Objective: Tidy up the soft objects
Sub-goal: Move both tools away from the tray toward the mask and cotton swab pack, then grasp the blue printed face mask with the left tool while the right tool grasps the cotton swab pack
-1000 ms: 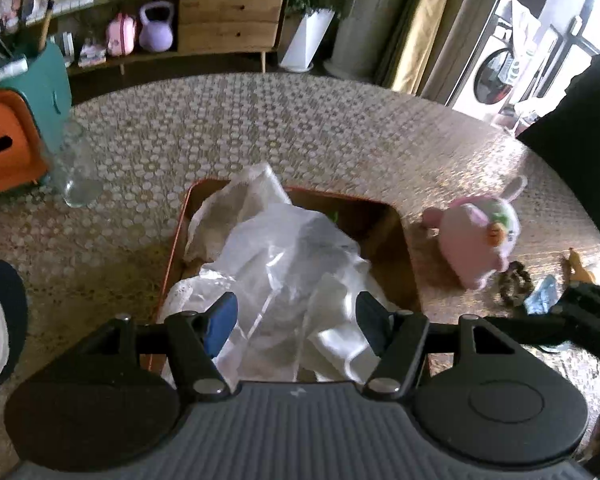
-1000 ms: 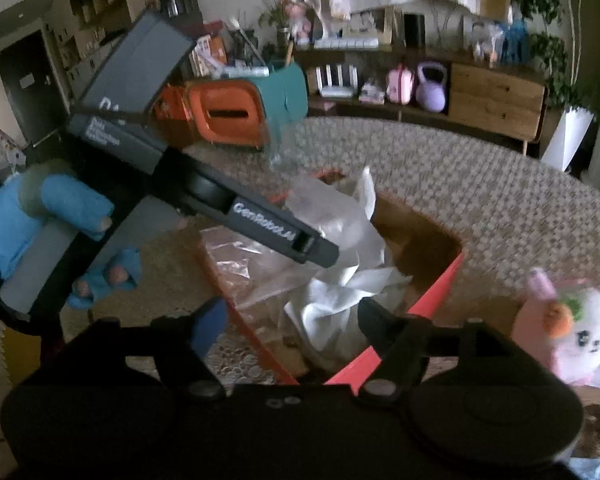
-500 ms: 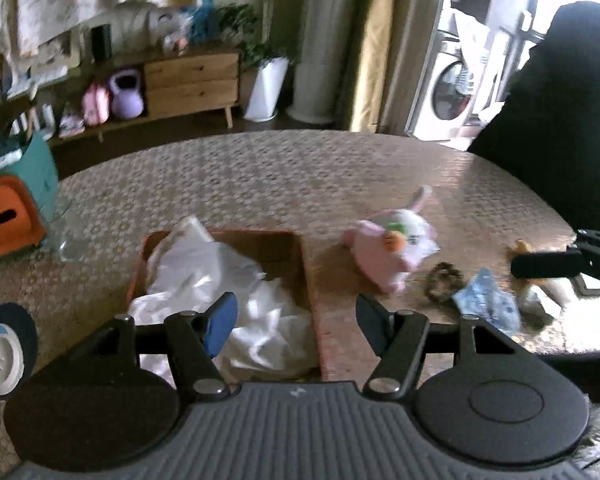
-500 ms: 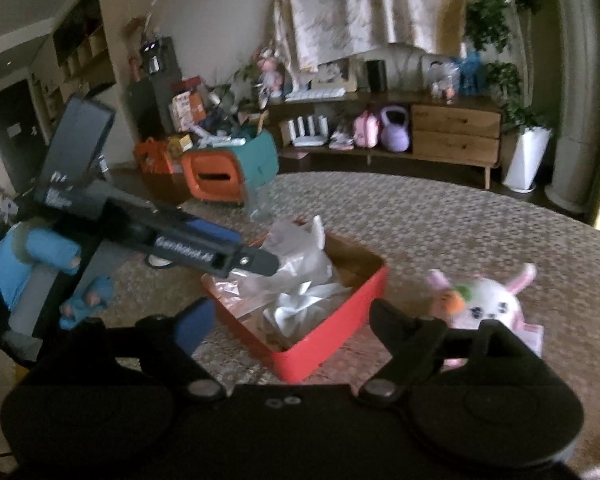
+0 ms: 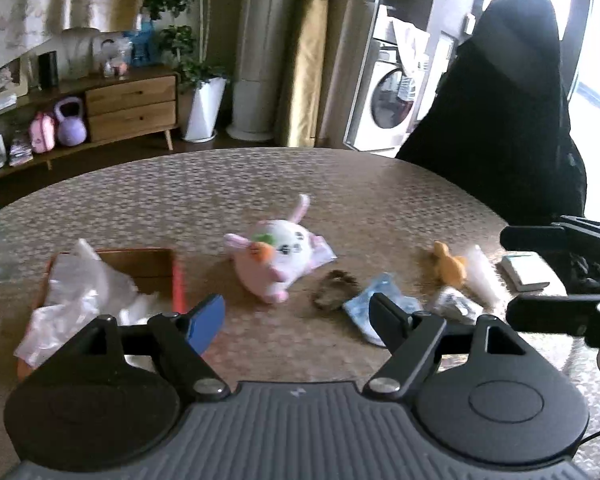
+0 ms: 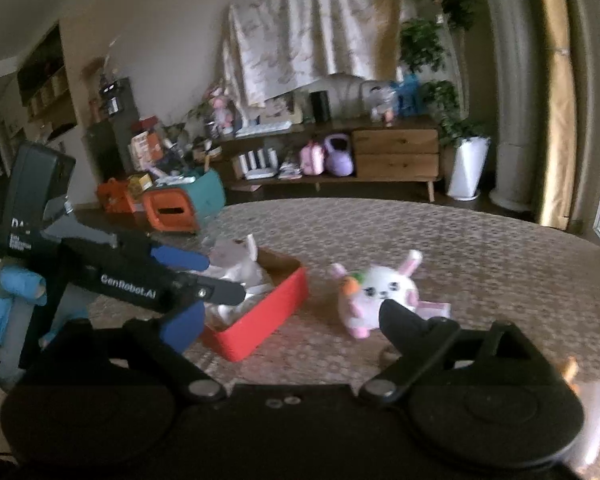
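A pink-and-white bunny plush lies on the round patterned table. Left of it stands a red box holding crumpled white wrapping. My left gripper hovers before the plush, jaws opening, nothing between them. My right gripper hangs right of it, jaws also opening and empty. A brown scrunchie-like item, a blue pouch, an orange duck toy and a white cone lie to the right.
A small book-like block sits at the table's right edge. A black-draped chair stands behind that side. A teal-and-orange case rests at the far left, with a wooden sideboard beyond the table.
Both grippers have drawn back and risen from over the red box, swinging right toward the bunny and small toys. Both sets of jaws have widened.
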Demonstrator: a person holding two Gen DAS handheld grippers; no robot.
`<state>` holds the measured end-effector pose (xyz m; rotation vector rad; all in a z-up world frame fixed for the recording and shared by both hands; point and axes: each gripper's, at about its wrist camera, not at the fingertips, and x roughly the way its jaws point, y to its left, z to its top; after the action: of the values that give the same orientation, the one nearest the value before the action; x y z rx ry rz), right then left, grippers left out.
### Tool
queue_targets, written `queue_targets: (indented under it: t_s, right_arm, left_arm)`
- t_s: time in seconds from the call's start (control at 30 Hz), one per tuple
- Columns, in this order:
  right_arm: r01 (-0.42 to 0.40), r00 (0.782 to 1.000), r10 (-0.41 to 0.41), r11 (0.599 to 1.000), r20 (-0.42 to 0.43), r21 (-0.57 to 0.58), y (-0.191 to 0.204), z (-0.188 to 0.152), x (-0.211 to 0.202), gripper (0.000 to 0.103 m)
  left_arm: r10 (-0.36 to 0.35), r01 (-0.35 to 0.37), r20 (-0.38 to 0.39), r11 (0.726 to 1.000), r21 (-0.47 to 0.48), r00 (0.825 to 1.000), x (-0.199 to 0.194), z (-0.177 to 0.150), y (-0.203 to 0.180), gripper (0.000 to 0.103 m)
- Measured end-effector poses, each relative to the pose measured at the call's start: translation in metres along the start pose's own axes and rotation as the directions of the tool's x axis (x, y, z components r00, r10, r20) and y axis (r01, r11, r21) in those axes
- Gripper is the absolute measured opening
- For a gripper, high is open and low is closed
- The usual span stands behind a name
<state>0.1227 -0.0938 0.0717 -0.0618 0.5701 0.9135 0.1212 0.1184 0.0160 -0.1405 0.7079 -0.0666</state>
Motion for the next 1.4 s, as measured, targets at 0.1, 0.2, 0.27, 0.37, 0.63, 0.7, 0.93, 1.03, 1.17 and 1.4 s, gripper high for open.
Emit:
queue_targets:
  t_s: [0.1, 0.2, 0.27, 0.37, 0.63, 0.7, 0.93, 1.03, 1.17, 1.4]
  right_arm:
    - [0.034, 0.999, -0.034, 0.999, 0.021, 0.022, -0.015, -0.006, -0.018, 0.098]
    - [0.074, 0.997, -0.075, 0.996, 0.032, 0.052, -0.032, -0.012, -0.031, 0.099]
    - [0.097, 0.994, -0.1, 0.993, 0.035, 0.065, -0.041, -0.017, -0.039, 0.1]
    - [0.134, 0.99, -0.137, 0.987, 0.031, 0.086, -0.059, -0.026, -0.049, 0.101]
    - [0.254, 0.966, -0.257, 0.96, 0.009, 0.121, -0.106, -0.057, -0.068, 0.101]
    - [0.283, 0.959, -0.285, 0.951, -0.001, 0.123, -0.117, -0.064, -0.07, 0.101]
    - [0.363, 0.932, -0.361, 0.922, -0.041, 0.137, -0.155, -0.083, -0.064, 0.101]
    - [0.378, 0.926, -0.372, 0.913, -0.071, 0.152, -0.171, -0.092, -0.056, 0.101]
    - [0.375, 0.926, -0.361, 0.911, -0.107, 0.172, -0.188, -0.104, -0.045, 0.1]
    - [0.311, 0.944, -0.286, 0.938, -0.165, 0.156, -0.196, -0.116, -0.018, 0.095]
  left_arm:
    - [-0.036, 0.036, 0.014, 0.999, 0.009, 0.999, 0.005, -0.003, -0.017, 0.086]
    - [-0.056, 0.056, 0.014, 0.998, 0.022, 0.998, 0.013, -0.005, -0.032, 0.089]
    - [-0.071, 0.07, 0.017, 0.997, 0.03, 0.997, 0.017, -0.006, -0.041, 0.093]
    - [-0.093, 0.093, 0.016, 0.995, 0.037, 0.996, 0.025, -0.006, -0.052, 0.095]
    - [-0.134, 0.135, -0.028, 0.989, 0.054, 0.991, 0.058, -0.016, -0.08, 0.103]
    - [-0.135, 0.136, -0.027, 0.989, 0.05, 0.99, 0.067, -0.019, -0.086, 0.103]
    - [-0.111, 0.112, -0.027, 0.993, 0.034, 0.993, 0.099, -0.029, -0.106, 0.103]
    - [-0.113, 0.115, -0.042, 0.993, 0.031, 0.993, 0.116, -0.033, -0.112, 0.103]
    - [-0.077, 0.08, -0.068, 0.996, 0.043, 0.995, 0.142, -0.041, -0.121, 0.103]
    - [-0.004, 0.009, -0.092, 0.998, 0.055, 0.996, 0.179, -0.052, -0.129, 0.103]
